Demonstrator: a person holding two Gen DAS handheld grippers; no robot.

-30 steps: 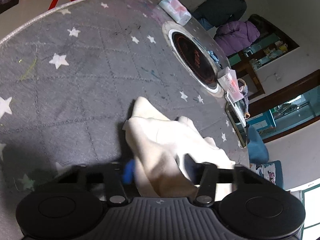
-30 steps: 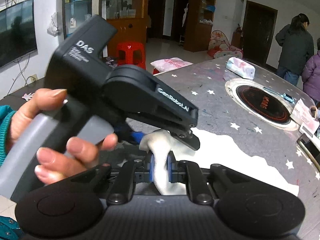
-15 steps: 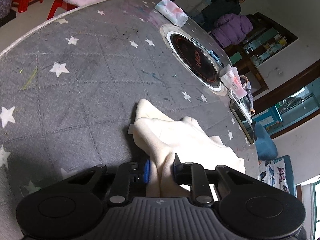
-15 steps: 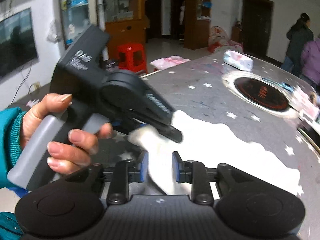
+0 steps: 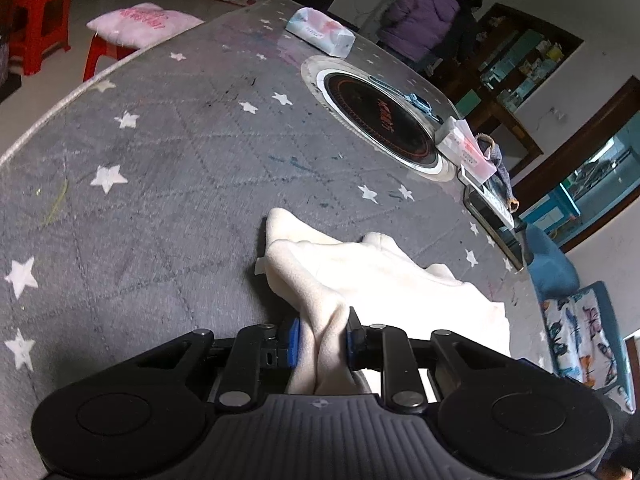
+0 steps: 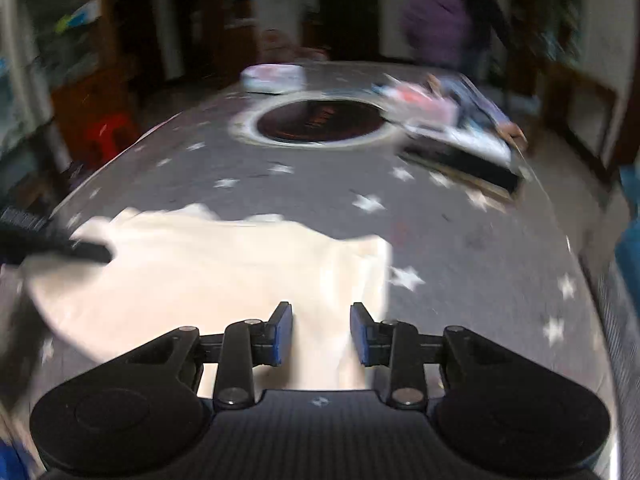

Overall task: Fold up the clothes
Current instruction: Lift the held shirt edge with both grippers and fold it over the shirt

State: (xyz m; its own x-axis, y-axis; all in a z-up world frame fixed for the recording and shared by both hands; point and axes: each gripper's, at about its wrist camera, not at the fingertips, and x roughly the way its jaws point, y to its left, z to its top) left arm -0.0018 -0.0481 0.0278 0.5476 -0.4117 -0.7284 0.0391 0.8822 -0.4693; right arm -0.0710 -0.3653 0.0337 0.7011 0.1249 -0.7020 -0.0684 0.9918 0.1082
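Since a second ago our right gripper has let go of the bunched corner it was pinching beside the left one and swung off to the right along the cloth; its jaws are opening, and nothing is pressed between the blue pads, only fabric lying beneath them. Our left gripper has meanwhile closed and is now clamping a thick fold of the cream fleece garment between its pads.

We are seeing the garment lying on the grey star-printed quilted counter, its long axis running from the left gripper's pinch away to the right. In the right wrist view the cloth is spreading mostly to the left of the open jaws, with its right-hand edge just right of them, so the right gripper is the nearer one to that free end. In our judgement the coming move turns on finding that edge directly below and ahead.

Much is hard to make out: the right view is smeared by motion, the left gripper is showing only as a dark tip at its far left, and the garment's near edge is hidden under both gripper bodies. Which part of the garment we are holding, we cannot tell.
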